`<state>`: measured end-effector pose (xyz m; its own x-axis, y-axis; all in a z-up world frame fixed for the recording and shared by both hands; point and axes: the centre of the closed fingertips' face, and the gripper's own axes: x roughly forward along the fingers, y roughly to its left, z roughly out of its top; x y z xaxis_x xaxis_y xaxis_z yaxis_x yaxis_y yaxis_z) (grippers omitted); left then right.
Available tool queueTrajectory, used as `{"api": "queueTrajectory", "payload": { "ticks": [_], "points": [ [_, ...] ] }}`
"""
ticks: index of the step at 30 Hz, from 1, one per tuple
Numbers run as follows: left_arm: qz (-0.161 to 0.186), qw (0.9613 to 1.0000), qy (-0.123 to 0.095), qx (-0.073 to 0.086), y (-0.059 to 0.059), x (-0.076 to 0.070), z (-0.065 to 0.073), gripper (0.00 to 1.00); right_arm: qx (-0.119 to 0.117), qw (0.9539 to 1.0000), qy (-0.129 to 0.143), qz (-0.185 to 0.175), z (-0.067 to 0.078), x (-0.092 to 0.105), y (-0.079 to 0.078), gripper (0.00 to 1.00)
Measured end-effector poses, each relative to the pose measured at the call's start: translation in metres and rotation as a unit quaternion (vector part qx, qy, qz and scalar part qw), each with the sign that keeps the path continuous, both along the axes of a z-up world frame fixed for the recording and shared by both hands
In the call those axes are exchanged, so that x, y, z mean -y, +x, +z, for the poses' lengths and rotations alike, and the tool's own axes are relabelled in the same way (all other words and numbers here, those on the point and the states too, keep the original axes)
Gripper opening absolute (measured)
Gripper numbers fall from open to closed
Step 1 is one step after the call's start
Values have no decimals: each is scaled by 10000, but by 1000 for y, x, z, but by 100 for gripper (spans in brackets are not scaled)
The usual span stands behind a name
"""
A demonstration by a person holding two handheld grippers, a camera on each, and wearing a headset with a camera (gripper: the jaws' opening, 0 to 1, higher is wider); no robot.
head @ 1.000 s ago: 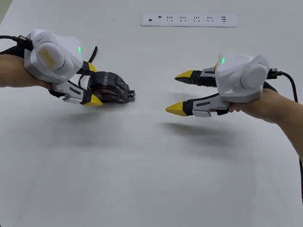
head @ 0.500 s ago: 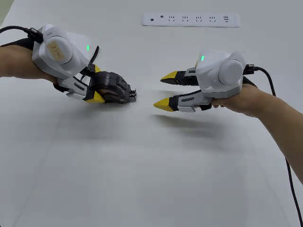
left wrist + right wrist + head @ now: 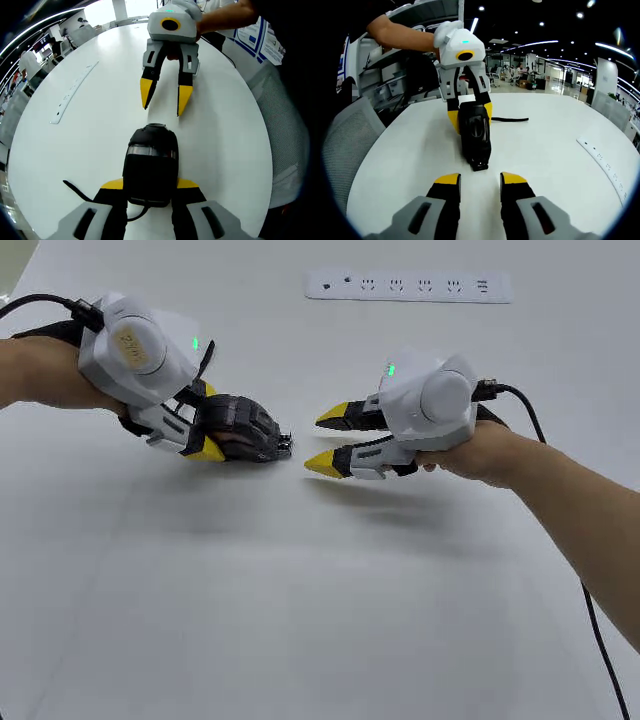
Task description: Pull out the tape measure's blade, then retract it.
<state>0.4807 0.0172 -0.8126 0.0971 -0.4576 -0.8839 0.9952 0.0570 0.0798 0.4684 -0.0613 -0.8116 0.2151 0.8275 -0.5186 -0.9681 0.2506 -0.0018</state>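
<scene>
The fingers (image 3: 114, 184) of the left gripper (image 3: 150, 184) are clamped on the black tape measure (image 3: 240, 428) at the desk's (image 3: 300, 600) 10 o'clock. The right gripper (image 3: 314, 441) is held parted and empty, just beside its blade tip. The yellowish label (image 3: 130, 343) seemingly carries unreadable print.

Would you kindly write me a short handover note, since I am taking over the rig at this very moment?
Left gripper: shut on the tape measure, holding its case down on the table, with the blade tip clear of the jaws.
Right gripper: open and empty, jaws aimed at the blade tip, just short of it.
Done: case gripped and steadied.
Left: grip the blade tip, pull the blade out, then retract it.
</scene>
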Motion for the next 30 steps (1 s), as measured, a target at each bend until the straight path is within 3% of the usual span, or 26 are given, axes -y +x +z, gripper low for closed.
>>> {"api": "queueTrajectory", "payload": {
  "ticks": [12, 29, 30],
  "points": [
    [39, 10000, 51, 22, 0, -1, 0, 30, 51, 9999, -135, 84, -6, -18, 8, 23],
    [105, 9999, 39, -126, 0, -1, 0, 30, 170, 9982, -348, 454, -14, -31, 7, 14],
    [129, 9998, 34, -131, 0, -1, 0, 30, 303, 9976, -379, 497, -14, -31, 10, 14]
  ]
}}
